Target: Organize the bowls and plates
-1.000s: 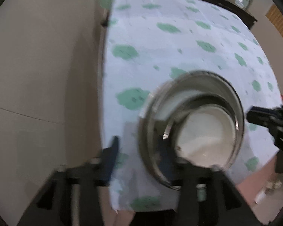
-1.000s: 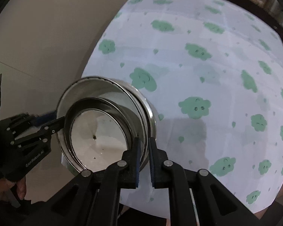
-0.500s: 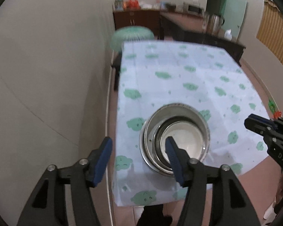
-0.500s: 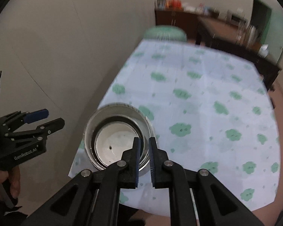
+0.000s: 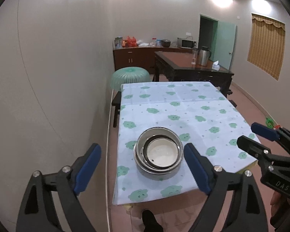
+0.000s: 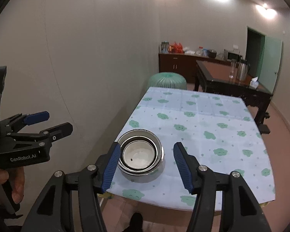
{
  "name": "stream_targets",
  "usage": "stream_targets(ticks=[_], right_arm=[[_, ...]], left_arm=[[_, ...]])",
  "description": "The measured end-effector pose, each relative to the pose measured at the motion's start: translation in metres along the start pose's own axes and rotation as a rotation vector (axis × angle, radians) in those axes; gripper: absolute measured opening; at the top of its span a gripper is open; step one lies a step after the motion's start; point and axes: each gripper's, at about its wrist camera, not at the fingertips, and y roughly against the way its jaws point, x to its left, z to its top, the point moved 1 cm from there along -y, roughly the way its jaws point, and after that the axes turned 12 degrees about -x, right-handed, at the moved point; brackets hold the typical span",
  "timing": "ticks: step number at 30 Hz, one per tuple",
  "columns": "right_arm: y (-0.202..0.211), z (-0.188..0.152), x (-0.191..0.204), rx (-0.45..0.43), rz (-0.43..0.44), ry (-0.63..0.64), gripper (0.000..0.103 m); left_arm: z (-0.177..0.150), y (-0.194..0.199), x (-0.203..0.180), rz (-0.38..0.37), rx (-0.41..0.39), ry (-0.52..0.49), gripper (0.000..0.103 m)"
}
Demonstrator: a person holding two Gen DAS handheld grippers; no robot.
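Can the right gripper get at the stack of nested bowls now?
Probably yes: the right gripper hangs above the nested bowls with its jaws opening and empty, and nothing lies between them; the left gripper is off to the side.

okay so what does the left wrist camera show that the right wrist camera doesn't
Only the left wrist view shows the curtained window and the right hand-held gripper from the side. Only the right wrist view shows the left hand-held gripper from the side, its hand in view. Both show the nested steel bowls on the cloud-print tablecloth, the green stool, and both grippers' jaws opening with nothing between them.
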Motion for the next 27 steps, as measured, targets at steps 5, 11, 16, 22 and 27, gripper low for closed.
stream_targets(ticks=[5,11,16,22,27], right_arm=[[0.022,-0.001,-0.002,-0.023,-0.023,0.000,0.060],[0.038,0.004,-0.004,-0.056,-0.038,-0.002,0.060],[0.044,0.006,-0.005,-0.082,-0.037,-0.012,0.060],[0.053,0.005,-0.004,-0.085,-0.041,-0.013,0.060],[0.058,0.005,-0.004,-0.088,-0.048,-0.012,0.060]], left_arm=[[0.001,0.013,-0.007,-0.007,-0.019,0.005,0.089],[0.004,0.028,-0.010,-0.027,-0.044,0.005,0.089],[0.006,0.035,-0.012,-0.029,-0.057,-0.004,0.089],[0.006,0.040,-0.014,-0.035,-0.057,-0.010,0.089],[0.006,0.043,-0.018,-0.041,-0.057,-0.020,0.089]])
